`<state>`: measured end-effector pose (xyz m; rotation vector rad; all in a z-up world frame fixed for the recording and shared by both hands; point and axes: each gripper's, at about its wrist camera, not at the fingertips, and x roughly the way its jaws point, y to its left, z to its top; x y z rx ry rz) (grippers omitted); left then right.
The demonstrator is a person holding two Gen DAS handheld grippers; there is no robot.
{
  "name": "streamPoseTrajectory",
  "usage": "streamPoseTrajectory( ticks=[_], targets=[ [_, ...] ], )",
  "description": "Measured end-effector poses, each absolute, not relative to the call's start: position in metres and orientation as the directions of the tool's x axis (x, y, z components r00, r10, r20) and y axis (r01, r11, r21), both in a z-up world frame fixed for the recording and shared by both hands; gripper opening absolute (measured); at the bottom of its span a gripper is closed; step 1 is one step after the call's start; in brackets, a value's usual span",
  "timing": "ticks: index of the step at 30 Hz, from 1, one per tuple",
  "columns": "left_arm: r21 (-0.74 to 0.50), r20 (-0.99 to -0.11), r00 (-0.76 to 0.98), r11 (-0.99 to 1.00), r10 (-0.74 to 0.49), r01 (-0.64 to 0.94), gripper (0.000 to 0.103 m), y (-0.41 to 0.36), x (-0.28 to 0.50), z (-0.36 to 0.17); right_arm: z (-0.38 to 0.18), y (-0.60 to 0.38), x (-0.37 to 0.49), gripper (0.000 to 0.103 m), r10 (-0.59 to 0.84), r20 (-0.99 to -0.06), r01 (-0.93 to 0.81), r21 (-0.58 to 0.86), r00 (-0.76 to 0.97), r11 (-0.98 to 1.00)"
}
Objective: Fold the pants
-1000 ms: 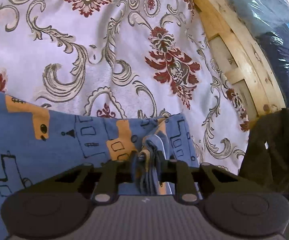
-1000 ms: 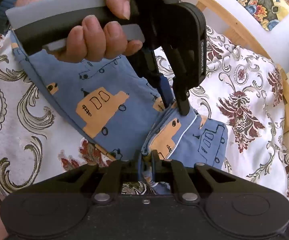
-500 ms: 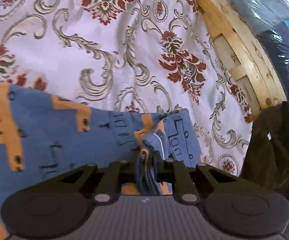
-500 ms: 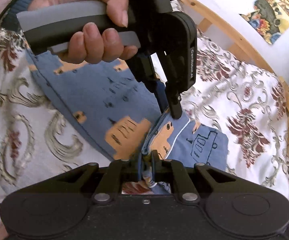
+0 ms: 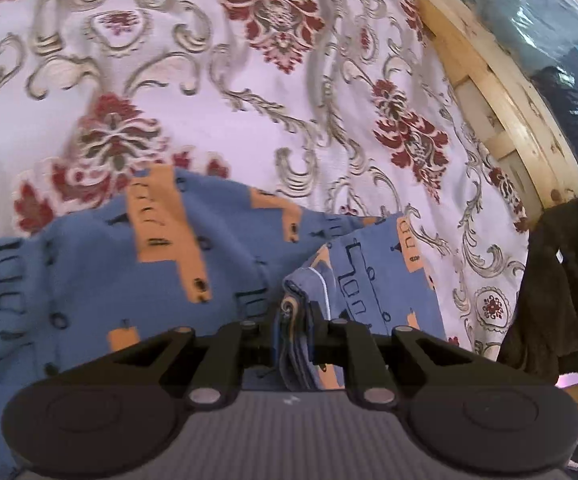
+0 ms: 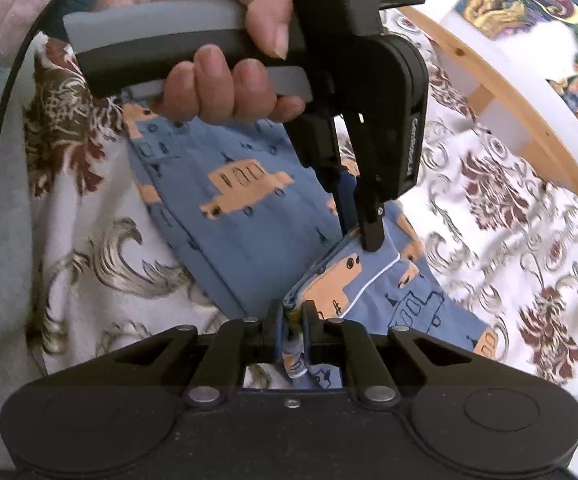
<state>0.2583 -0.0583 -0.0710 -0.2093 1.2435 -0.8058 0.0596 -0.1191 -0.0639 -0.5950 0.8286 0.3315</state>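
Blue pants (image 5: 89, 272) printed with orange vehicles lie on a floral bedspread (image 5: 209, 92). My left gripper (image 5: 295, 316) is shut on a bunched, layered edge of the pants, the cloth squeezed between its fingers. In the right wrist view the same pants (image 6: 245, 200) stretch away from my right gripper (image 6: 291, 316), which is shut on another folded edge with white piping. The left gripper (image 6: 359, 232), held by a hand (image 6: 225, 84), pinches the cloth just beyond the right one. The two held edges sit close together above the bed.
A wooden bed frame (image 5: 501, 92) curves along the right, with plastic-wrapped blue bundles (image 5: 549, 32) beyond it. Dark clothing (image 5: 561, 292) lies at the bed's right edge. A colourful patterned cloth (image 6: 529, 8) lies past the frame in the right wrist view.
Both grippers have travelled across the bed with the pants still held, and more blue cloth now spreads into the left wrist view. The hand with the left gripper sits higher and closer.
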Motion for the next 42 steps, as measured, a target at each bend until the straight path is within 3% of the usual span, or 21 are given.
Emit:
streamPoseTrajectory(
  ticks=[19,22,24,26,31,36,40,42],
  targets=[
    [-0.519,-0.795,0.107,0.761,-0.597,0.39,0.016,-0.026,0.264,-0.081,-0.075,-0.087,0.072,0.012,0.085,-0.789,-0.558,-0.349,0.608,0.753],
    [-0.519,-0.798,0.108,0.767,-0.593,0.378,0.025,-0.023,0.263,-0.081,-0.073,-0.09,0.069,0.027,0.101,-0.785,-0.563,-0.341,0.611,0.753],
    [-0.526,-0.792,0.119,0.768,-0.599,0.365,0.032,-0.017,0.262,-0.075,-0.064,-0.1,0.064,0.044,0.114,-0.767,-0.544,-0.334,0.631,0.77],
    [-0.54,-0.767,0.153,0.755,-0.624,0.371,0.05,-0.008,0.257,-0.062,-0.053,-0.12,0.061,0.062,0.114,-0.746,-0.497,-0.314,0.657,0.809],
    [-0.521,-0.697,0.255,0.719,-0.67,0.46,0.068,-0.004,0.227,-0.031,-0.04,-0.2,0.074,0.076,-0.054,-0.714,-0.208,-0.275,0.698,0.939],
    [-0.563,-0.662,0.251,0.69,-0.706,0.456,0.086,-0.031,0.2,-0.043,-0.044,-0.26,0.08,0.09,-0.074,-0.711,-0.018,-0.122,0.7,0.992],
    [-0.538,-0.705,0.259,0.736,-0.66,0.411,0.09,-0.046,0.191,-0.065,-0.065,-0.261,0.08,0.095,-0.2,-0.716,0.012,-0.258,0.669,0.966],
    [-0.447,-0.766,0.271,0.786,-0.583,0.427,0.09,-0.051,0.187,-0.073,-0.08,-0.259,0.084,0.099,-0.261,-0.729,0.002,-0.335,0.633,0.942]
  ],
)
